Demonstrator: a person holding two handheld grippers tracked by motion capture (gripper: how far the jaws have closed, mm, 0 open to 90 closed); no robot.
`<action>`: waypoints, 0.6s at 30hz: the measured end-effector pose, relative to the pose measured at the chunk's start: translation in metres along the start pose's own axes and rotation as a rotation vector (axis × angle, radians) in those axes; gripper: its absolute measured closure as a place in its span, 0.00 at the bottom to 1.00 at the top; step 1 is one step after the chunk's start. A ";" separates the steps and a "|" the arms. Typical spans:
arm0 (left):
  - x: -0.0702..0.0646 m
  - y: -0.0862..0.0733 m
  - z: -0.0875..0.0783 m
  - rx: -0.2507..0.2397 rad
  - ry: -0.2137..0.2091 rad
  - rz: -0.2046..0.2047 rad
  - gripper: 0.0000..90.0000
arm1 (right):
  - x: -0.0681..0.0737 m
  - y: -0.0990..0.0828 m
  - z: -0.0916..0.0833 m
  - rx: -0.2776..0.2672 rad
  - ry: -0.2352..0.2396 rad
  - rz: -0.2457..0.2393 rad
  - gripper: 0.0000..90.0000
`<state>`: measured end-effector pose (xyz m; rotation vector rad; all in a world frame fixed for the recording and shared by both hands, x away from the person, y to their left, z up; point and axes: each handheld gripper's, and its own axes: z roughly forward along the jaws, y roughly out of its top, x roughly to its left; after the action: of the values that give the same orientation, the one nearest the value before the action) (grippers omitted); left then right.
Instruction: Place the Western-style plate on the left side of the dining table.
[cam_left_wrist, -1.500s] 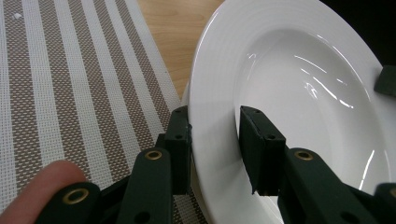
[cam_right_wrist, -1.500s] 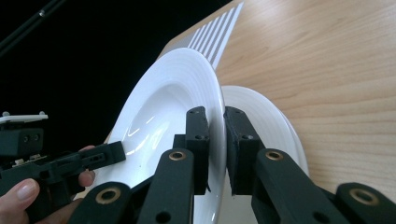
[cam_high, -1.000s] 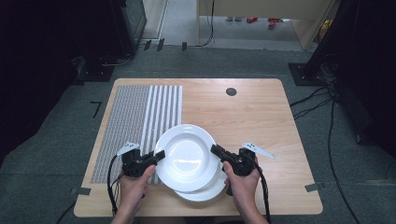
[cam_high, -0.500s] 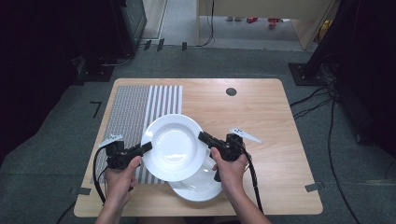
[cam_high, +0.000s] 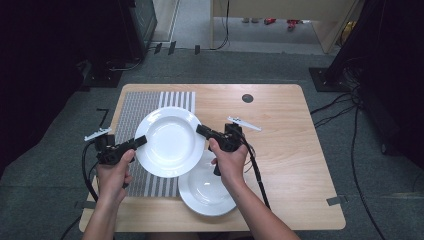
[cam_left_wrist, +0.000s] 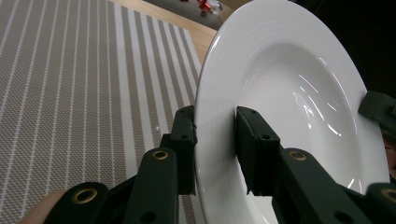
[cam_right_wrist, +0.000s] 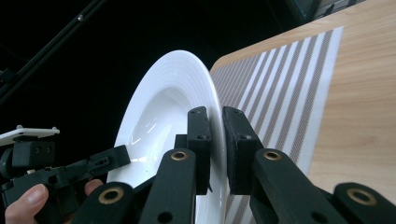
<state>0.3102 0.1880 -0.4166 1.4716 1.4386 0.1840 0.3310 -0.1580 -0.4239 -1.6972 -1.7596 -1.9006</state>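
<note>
We start with the surface (cam_high: 280, 120), wooden, with a striped mat (cam_high: 132, 107) over its 9 o'clock side. Above the mat's inner edge we hold a white plate (cam_high: 167, 140) in the air, roughly level as the high view shows it. A second plate (cam_high: 205, 192) lies flat on the surface toward 6 o'clock, partly under the raised one and under our right hand (cam_high: 227, 162).

The left tool (cam_high: 131, 145) has its jaws clamped on the plate's rim at 9 o'clock; in the left gripper view, the rim (cam_left_wrist: 205, 116) sits between the two pads. The right tool (cam_high: 204, 132) is clamped on the rim at 3 o'clock, its pads (cam_right_wrist: 198, 140) pressed tight on either side.

What worries us, we judge, is the grip itself: each tool pinches only a narrow band of smooth glazed rim, so the plate could pivot or slide out if one hand moves faster or tilts differently from the other. Pulling the hands apart would strip a rim free. A drop here would likely land on the lower plate and chip both. Lowering unevenly onto the mat could also knock one edge down first.
</note>
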 end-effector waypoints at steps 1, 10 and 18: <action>0.003 0.002 0.000 0.001 0.002 -0.003 0.78 | 0.001 0.002 0.004 0.003 0.000 0.003 0.93; 0.027 0.020 0.004 0.011 0.030 -0.026 0.79 | 0.001 0.013 0.043 0.047 -0.002 0.031 0.92; 0.048 0.033 0.014 0.028 0.055 -0.048 0.79 | -0.005 0.020 0.075 0.085 -0.020 0.050 0.92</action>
<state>0.3545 0.2274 -0.4237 1.4630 1.5246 0.1767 0.3944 -0.1142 -0.4325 -1.7194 -1.7606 -1.7684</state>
